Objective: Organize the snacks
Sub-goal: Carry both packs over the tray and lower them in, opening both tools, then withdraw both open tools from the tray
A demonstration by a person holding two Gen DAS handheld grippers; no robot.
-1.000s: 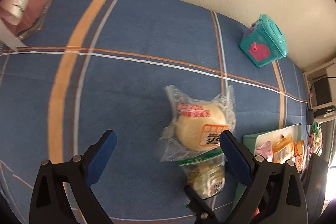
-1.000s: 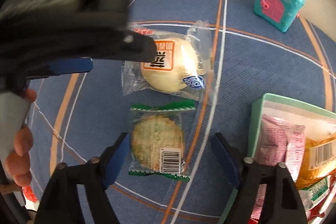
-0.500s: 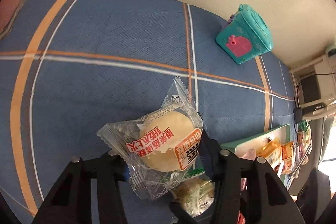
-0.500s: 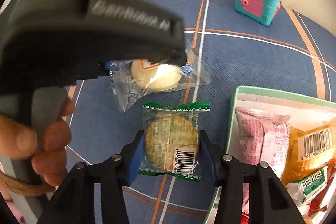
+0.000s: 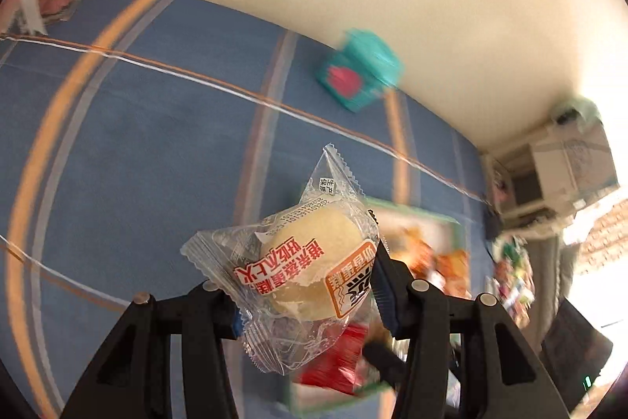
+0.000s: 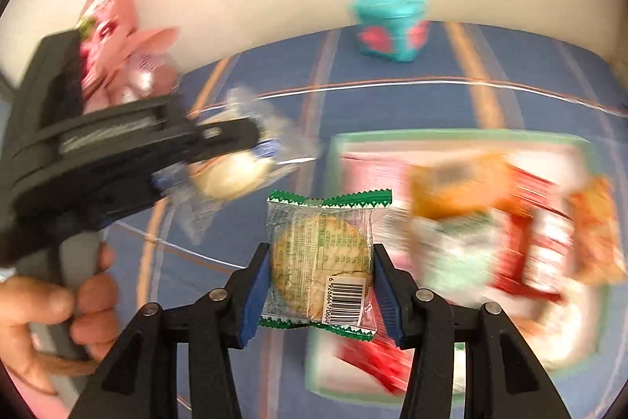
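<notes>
At the bottom centre of the right wrist view, the right gripper [image 6: 320, 285] is clamping a green-edged cracker packet [image 6: 324, 258], lifted over the blue striped cloth [image 6: 392, 105]. Left of it, a hand [image 6: 51, 321] is carrying the left gripper [image 5: 306, 291], which is pinching a clear-wrapped bun [image 5: 302, 262]. Beyond, at right, a green-rimmed tray [image 6: 451, 136] is holding blurred snacks; farther up, a teal box [image 6: 388, 26] is sitting by the wall.

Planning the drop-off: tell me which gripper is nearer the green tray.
Right. The right gripper with its cracker packet overlaps the green tray's near corner; the left gripper is beside it, holding the bun.
</notes>
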